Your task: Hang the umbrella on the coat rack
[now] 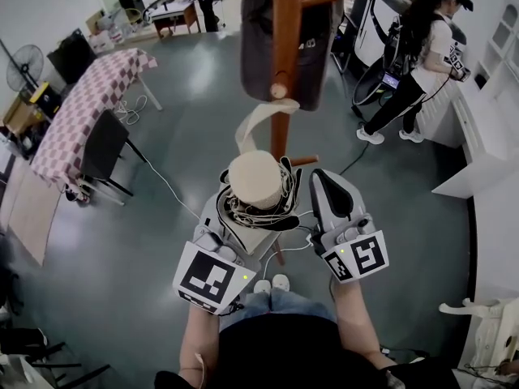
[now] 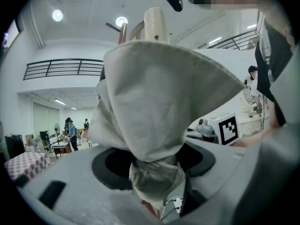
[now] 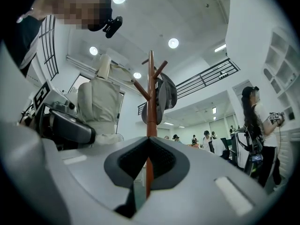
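The umbrella (image 2: 154, 102), judged soft and light, is pinched at its bunched fabric by the left gripper (image 2: 154, 172) fingers. The right gripper (image 3: 147, 159) is closed on nothing.

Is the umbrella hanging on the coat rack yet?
No, the umbrella is clamped in the left gripper, held up beside the coat rack.

I see a bench with a checked cloth (image 1: 89, 112) at far left, a black chair (image 1: 101, 148) just beside it, and a standing fan (image 1: 24, 67) further left. A white cable (image 1: 166, 186) trails across the grey-green floor (image 1: 162, 241). A dark garment (image 1: 256, 55) hangs at top centre. On the right, a person in a white top (image 1: 418, 63) faces white shelving (image 1: 486, 136). In the left gripper view, a balcony railing (image 2: 65, 67) runs under round ceiling lights (image 2: 57, 15).
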`<state>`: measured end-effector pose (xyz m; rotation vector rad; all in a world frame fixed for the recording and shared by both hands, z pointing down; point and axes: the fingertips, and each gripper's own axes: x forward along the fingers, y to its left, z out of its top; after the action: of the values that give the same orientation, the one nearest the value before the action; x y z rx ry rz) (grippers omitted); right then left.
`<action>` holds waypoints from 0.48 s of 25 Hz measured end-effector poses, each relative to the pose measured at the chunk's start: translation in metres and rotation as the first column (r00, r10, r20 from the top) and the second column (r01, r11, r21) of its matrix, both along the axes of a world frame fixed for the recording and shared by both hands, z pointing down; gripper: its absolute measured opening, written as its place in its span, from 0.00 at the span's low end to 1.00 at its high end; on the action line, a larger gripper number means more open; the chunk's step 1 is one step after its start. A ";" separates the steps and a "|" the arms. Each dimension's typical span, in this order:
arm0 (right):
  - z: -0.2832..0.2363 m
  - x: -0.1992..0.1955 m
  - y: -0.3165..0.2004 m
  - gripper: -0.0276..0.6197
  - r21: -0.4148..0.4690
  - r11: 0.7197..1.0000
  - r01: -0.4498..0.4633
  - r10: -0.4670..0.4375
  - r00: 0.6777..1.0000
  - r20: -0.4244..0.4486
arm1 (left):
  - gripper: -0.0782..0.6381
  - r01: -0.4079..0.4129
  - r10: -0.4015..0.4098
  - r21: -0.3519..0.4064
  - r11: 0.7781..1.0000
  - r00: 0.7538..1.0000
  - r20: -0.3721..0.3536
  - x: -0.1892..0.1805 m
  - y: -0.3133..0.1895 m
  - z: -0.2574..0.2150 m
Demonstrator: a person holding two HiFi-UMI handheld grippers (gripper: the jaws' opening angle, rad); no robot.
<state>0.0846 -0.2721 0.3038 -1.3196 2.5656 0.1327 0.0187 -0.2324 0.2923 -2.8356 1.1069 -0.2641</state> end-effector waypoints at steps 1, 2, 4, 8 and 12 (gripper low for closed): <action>0.000 -0.001 0.000 0.06 0.001 1.000 0.001 -0.001 1.000 -0.001 | 0.51 0.001 -0.001 0.000 1.000 1.000 -0.001 0.000 -0.002 -0.002; 0.000 -0.001 0.000 0.06 0.001 1.000 0.002 -0.002 1.000 -0.001 | 0.51 0.001 -0.001 -0.001 1.000 1.000 0.002 -0.001 -0.003 -0.003; -0.001 -0.001 0.001 0.06 0.002 1.000 0.000 0.000 1.000 -0.001 | 0.51 0.000 0.000 -0.010 1.000 1.000 0.017 -0.001 -0.005 -0.003; -0.014 -0.001 0.002 0.06 0.027 1.000 0.000 0.000 1.000 0.004 | 0.51 0.012 -0.011 -0.029 1.000 1.000 0.023 -0.005 -0.012 -0.005; -0.035 -0.007 0.007 0.06 0.068 0.998 0.007 -0.008 1.000 0.008 | 0.51 0.022 -0.022 -0.048 0.999 1.000 0.010 -0.010 -0.019 -0.001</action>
<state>0.0780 -0.2654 0.2687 -1.2831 2.5357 0.2113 0.0091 -0.2514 0.2913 -2.8617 1.1457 -0.3100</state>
